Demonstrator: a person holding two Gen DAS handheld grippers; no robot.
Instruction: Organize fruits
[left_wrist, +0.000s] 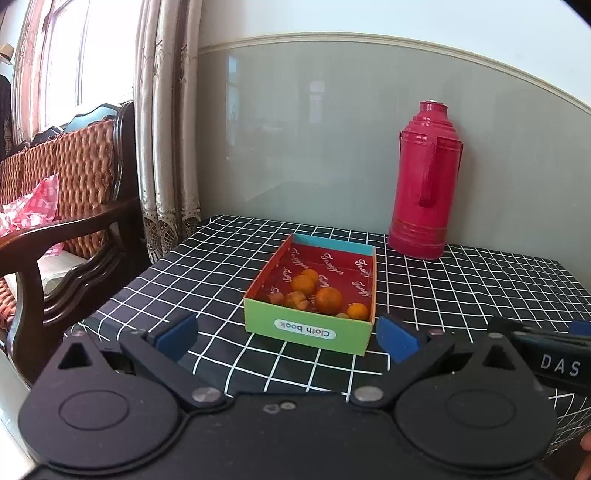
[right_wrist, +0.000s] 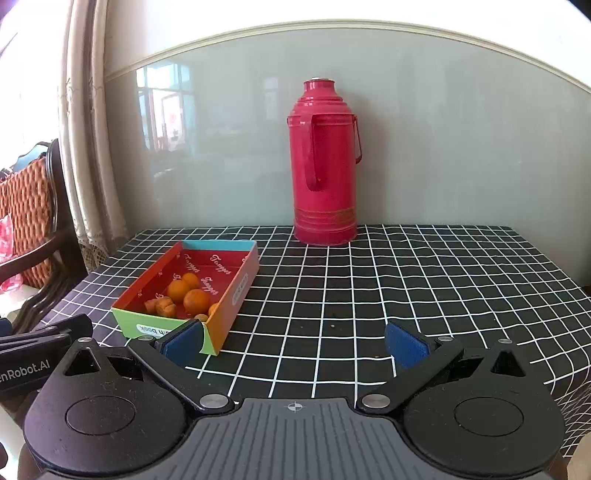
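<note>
Checked tablecloth (right_wrist: 369, 295), perhaps over table.

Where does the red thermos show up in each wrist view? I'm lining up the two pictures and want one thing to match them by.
Left wrist view: the red thermos stands upper right, at the table's back edge against the wall, behind and right of the fruit box.
Right wrist view: the red thermos stands at top centre, behind and right of the fruit box.
Shared landmark: the fruit box with its "Cloth book" label.
</note>
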